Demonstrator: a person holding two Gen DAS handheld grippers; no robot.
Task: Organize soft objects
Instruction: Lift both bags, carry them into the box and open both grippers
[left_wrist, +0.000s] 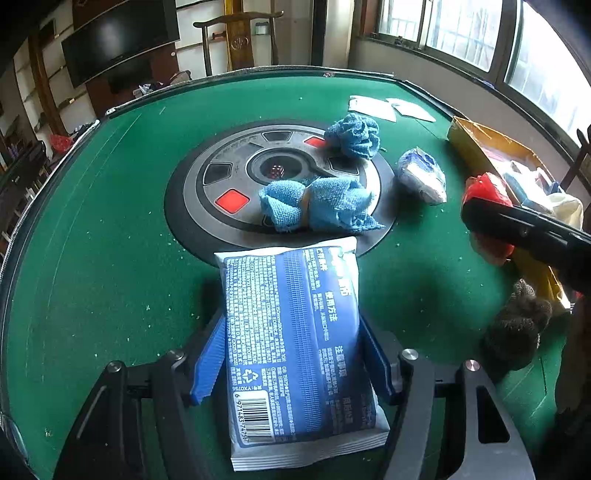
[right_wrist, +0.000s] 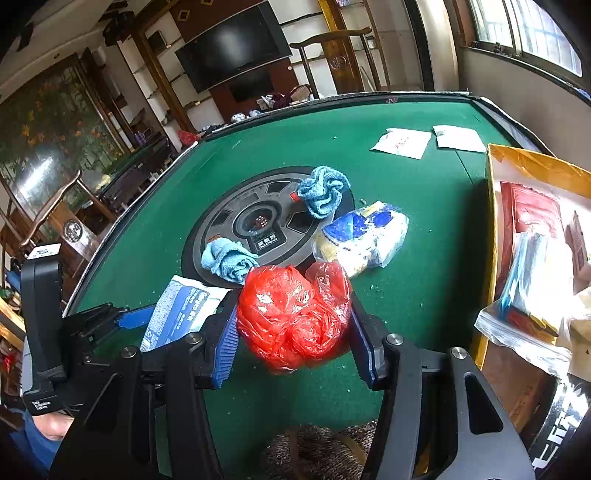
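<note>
Gripping soft things over green table (left_wrist: 110, 221).
Right gripper (right_wrist: 293, 321) clamped on red bag (right_wrist: 293, 314); left gripper (left_wrist: 291, 354) pads flanking wipes pack (left_wrist: 291, 332), contact unclear.

Flat blue-and-white printed wipes packet (left_wrist: 291, 343) is lying on the green felt table (left_wrist: 110, 236), between the left gripper (left_wrist: 291, 354) jaws, just in front of the round grey centre console (left_wrist: 221, 173). Two crumpled blue terry cloths (left_wrist: 321, 206) (left_wrist: 354, 134) are sitting on the console, one behind the other. Clear plastic-wrapped bundle (left_wrist: 421, 177) is lying to their right. Crumpled red plastic bag (right_wrist: 295, 314) is sitting between the right gripper (right_wrist: 295, 332) jaws, with the yellow cardboard box (right_wrist: 491, 229) to its right.
</note>
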